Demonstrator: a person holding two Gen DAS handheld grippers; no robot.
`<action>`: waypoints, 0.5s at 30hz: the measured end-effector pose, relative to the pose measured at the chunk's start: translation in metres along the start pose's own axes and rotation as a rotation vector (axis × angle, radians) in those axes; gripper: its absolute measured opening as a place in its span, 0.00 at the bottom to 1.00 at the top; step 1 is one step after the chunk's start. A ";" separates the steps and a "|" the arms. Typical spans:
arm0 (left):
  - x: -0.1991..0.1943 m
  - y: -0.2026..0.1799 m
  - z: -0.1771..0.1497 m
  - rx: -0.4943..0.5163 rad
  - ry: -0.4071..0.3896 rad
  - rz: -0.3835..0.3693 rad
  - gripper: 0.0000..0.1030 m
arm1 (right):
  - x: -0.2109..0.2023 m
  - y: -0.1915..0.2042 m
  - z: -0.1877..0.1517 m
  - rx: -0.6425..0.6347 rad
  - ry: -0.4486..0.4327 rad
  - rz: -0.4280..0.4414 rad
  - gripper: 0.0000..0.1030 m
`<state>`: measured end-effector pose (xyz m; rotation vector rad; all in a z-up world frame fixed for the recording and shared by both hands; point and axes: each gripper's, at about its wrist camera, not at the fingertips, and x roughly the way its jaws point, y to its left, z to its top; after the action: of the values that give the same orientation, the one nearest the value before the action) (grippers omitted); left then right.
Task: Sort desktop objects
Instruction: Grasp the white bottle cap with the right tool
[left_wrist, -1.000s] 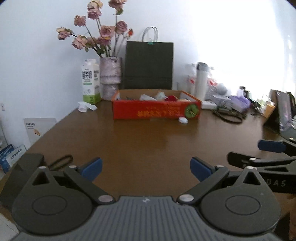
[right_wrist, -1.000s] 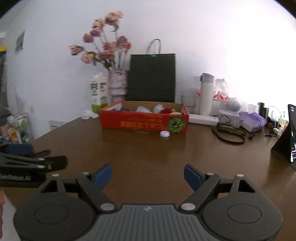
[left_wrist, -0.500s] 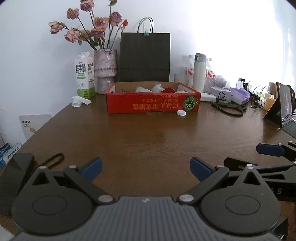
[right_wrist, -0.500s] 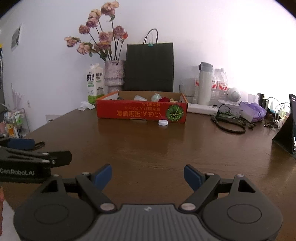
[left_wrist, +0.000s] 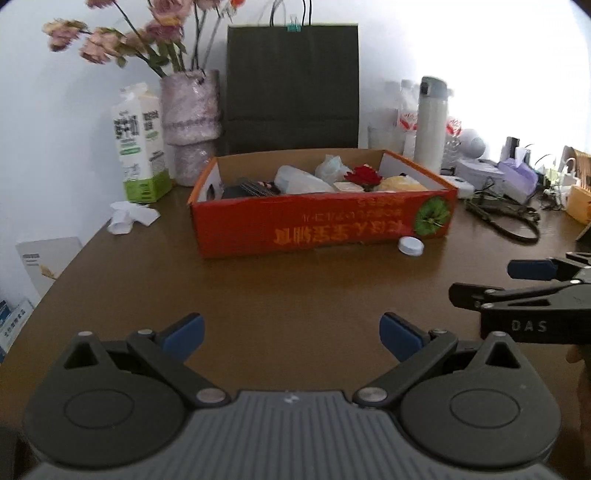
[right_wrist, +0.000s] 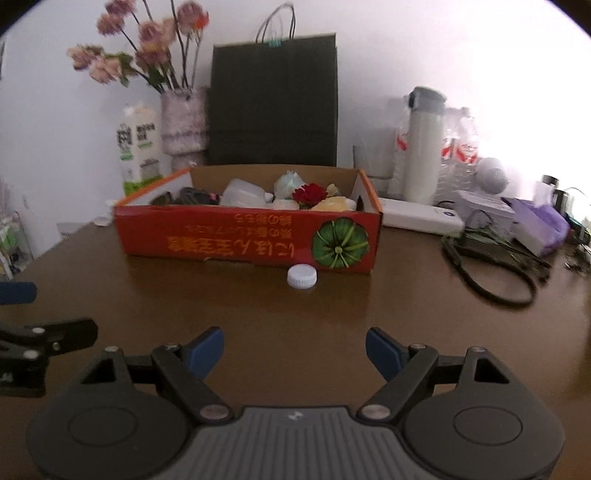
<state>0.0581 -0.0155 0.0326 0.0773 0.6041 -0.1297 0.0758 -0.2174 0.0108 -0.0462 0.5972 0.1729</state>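
A red cardboard box (left_wrist: 321, 229) (right_wrist: 243, 240) sits on the brown table, filled with several items, among them a red flower and crumpled plastic. A white bottle cap (left_wrist: 410, 245) (right_wrist: 302, 276) lies on the table just in front of the box. My left gripper (left_wrist: 291, 338) is open and empty above bare table, short of the box. My right gripper (right_wrist: 294, 350) is likewise open and empty, with the cap ahead of it. In the left wrist view the right gripper shows side-on at the right edge (left_wrist: 517, 291).
Behind the box stand a milk carton (left_wrist: 140, 147), a vase of pink flowers (left_wrist: 190, 122) and a dark paper bag (left_wrist: 291, 88). A crumpled tissue (left_wrist: 129, 218) lies at the left. A white flask (right_wrist: 421, 144), black cable (right_wrist: 491, 273), white power bank (right_wrist: 421, 219) and purple tissue pack (right_wrist: 539, 225) crowd the right.
Both grippers have moved forward across the table toward the red box, which now looks much larger and nearer. Both sets of jaws stay open and empty.
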 end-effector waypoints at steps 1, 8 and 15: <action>0.011 0.002 0.007 -0.003 0.007 -0.007 1.00 | 0.013 -0.001 0.006 0.000 0.008 0.002 0.80; 0.084 0.016 0.042 -0.069 0.052 -0.014 0.91 | 0.092 -0.008 0.045 0.044 0.075 0.013 0.66; 0.117 0.021 0.056 -0.121 0.076 -0.064 0.28 | 0.115 0.001 0.046 0.013 0.076 -0.001 0.26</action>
<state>0.1881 -0.0121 0.0120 -0.0545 0.6893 -0.1525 0.1953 -0.1953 -0.0158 -0.0410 0.6743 0.1666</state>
